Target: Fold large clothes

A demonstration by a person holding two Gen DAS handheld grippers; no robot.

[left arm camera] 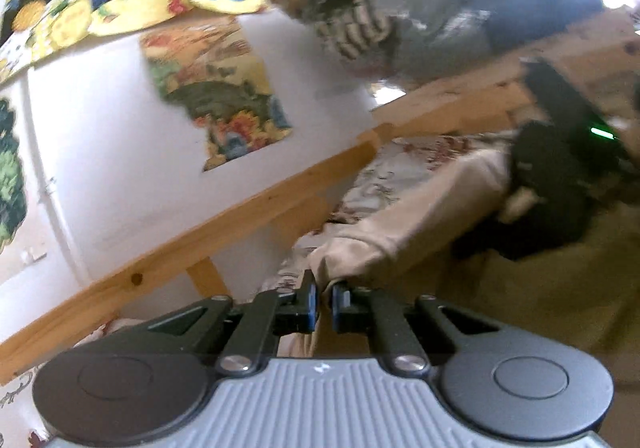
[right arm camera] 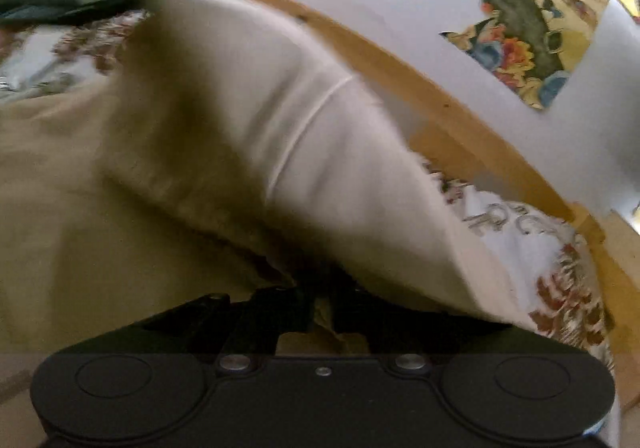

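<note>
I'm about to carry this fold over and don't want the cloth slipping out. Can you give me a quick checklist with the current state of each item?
1. Left gripper shut on the beige fabric garment: ok, an edge sits between its blue pads.
2. Right gripper shut on the garment: ok, cloth bunches between the jaws.
3. Raised fold hangs free between the grips: ok.
4. Floral bedsheet not caught in either grip: cannot tell, blurred.
5. Wooden bed rail apart from the cloth: ok.

Right tongs [right arm camera: 322, 312] pinched shut on a fold of beige garment [right arm camera: 248, 120], the cloth rising in a blurred ridge with a pale seam. Floral bedspread [right arm camera: 560, 288] beneath, wooden bed rail [right arm camera: 400, 60] behind, colourful poster [right arm camera: 536, 28] on white wall.
</note>
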